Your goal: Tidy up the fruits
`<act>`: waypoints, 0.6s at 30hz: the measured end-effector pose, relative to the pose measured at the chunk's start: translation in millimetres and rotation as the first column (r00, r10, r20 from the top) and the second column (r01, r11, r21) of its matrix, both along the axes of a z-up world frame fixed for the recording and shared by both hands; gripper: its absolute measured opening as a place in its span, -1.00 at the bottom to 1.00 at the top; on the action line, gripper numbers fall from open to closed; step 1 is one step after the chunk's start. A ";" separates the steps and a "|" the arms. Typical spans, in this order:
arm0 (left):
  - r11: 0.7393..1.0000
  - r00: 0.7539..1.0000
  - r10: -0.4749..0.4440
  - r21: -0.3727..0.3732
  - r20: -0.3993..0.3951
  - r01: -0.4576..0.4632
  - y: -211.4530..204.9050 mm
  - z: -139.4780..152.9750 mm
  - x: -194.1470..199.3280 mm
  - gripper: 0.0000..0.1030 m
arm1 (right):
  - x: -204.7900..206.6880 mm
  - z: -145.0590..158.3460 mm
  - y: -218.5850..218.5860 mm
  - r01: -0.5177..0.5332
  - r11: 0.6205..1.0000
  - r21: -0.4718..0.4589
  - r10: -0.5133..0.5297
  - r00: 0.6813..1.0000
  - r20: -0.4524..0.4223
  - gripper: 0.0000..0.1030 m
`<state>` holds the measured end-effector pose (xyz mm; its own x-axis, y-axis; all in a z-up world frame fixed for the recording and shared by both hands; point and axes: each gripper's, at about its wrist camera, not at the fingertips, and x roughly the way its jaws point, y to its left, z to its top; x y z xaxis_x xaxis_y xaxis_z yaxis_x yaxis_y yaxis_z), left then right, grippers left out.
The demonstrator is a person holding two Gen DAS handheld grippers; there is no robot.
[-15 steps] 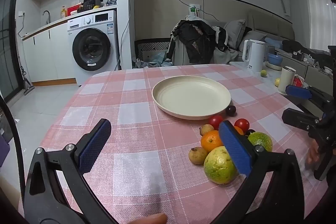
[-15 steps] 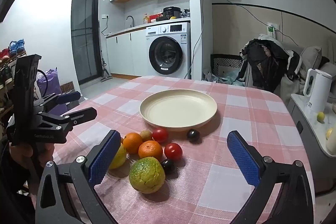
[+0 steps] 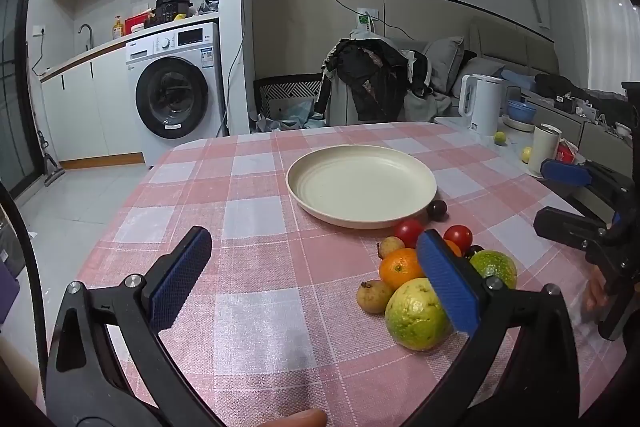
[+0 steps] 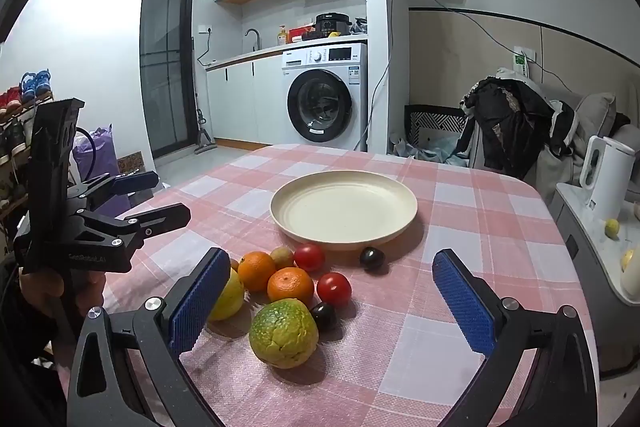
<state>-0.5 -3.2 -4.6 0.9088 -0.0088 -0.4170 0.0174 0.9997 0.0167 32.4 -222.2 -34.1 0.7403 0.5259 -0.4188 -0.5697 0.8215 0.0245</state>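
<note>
Seen from two wrist cameras: a worktop (image 4: pixel 460 291) under a pink-and-white checked cloth. Near its middle, an empty cream plate (image 4: pixel 344 205), upright. Toward the near edge, a tight cluster of fruit: green-yellow citrus (image 4: pixel 284 333) closest, two oranges (image 4: pixel 291 285) (image 4: pixel 257 270) touching each other behind it, a yellow-green guava (image 4: pixel 232 293) partly hidden behind the left blue pad, two red tomatoes (image 4: pixel 334 289) (image 4: pixel 309 257), a small brownish fruit (image 4: pixel 282 256), and a dark plum (image 4: pixel 324 315) against the citrus. Another dark plum (image 4: pixel 372 258) apart, just beside the plate's near rim.

Right tongs (image 4: pixel 332 307) spread wide, gripping nothing, hovering over the near edge with the citrus between the pads. Left tongs (image 3: pixel 316 291) likewise spread wide and empty, over the worktop's left part, right-side pad overlapping the guava (image 3: pixel 416 315) in view; contact impossible to judge.

Beyond the far edge: a washing machine (image 4: pixel 326 97) and a white kettle (image 4: pixel 610 175) on a side cabinet.
</note>
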 end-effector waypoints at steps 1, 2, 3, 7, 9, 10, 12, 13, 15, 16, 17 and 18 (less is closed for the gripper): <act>1.000 1.000 -0.002 0.002 0.004 0.002 -1.0 0.3 -0.3 0.99 | -0.8 -0.4 0.7 -0.001 1.000 -0.001 0.001 1.000 0.002 1.00; 1.000 1.000 -0.003 0.002 0.005 0.003 -1.0 0.6 -0.6 0.99 | -0.6 -0.2 0.8 -0.002 1.000 -0.001 0.002 1.000 0.001 1.00; 1.000 1.000 -0.003 0.002 0.008 0.003 -0.7 1.3 -1.3 0.99 | -0.6 -1.0 2.0 -0.002 1.000 -0.003 0.002 1.000 0.001 1.00; 1.000 1.000 -0.008 0.006 0.009 0.008 -1.0 2.2 -1.6 0.99 | -2.3 -1.7 6.1 -0.007 1.000 -0.005 0.007 1.000 0.008 1.00; 1.000 1.000 -0.005 0.010 0.012 0.005 -1.3 3.0 -2.5 0.99 | -2.0 -1.9 6.3 -0.009 1.000 -0.005 0.009 1.000 0.008 1.00; 1.000 1.000 -0.006 0.010 0.016 0.005 -1.2 3.5 -3.6 0.99 | -2.0 -2.1 6.5 -0.009 1.000 -0.005 0.009 1.000 0.009 1.00; 1.000 1.000 -0.007 0.010 0.019 0.007 -0.8 4.3 -4.8 0.99 | -1.2 -2.4 7.7 -0.011 1.000 -0.005 0.011 1.000 0.012 1.00; 1.000 1.000 -0.008 0.009 0.018 0.008 -0.5 4.2 -4.8 0.99 | -1.9 -1.8 7.4 -0.011 1.000 -0.004 0.011 1.000 0.011 1.00; 1.000 1.000 -0.009 0.007 0.016 0.008 -1.5 4.3 -5.4 0.99 | -2.6 -1.4 7.6 -0.011 1.000 -0.003 0.011 1.000 0.014 1.00; 1.000 1.000 -0.009 0.005 0.015 0.009 -1.3 4.6 -5.2 0.99 | -2.5 -1.5 8.2 -0.011 1.000 -0.004 0.011 1.000 0.014 1.00; 1.000 1.000 -0.008 0.003 0.014 0.008 -1.0 5.1 -6.0 0.99 | -3.0 -1.6 8.5 -0.012 1.000 -0.003 0.012 1.000 0.016 1.00; 1.000 1.000 -0.008 0.004 0.014 0.008 -0.9 5.1 -5.4 0.99 | -3.6 -1.3 8.3 -0.011 1.000 -0.003 0.011 1.000 0.018 1.00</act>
<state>-5.9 -4.2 0.5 0.9144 -0.0148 -0.4045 0.0253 0.9995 0.0206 28.8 -213.9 -35.4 0.7416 0.5332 -0.4070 -0.5793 0.8150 0.0123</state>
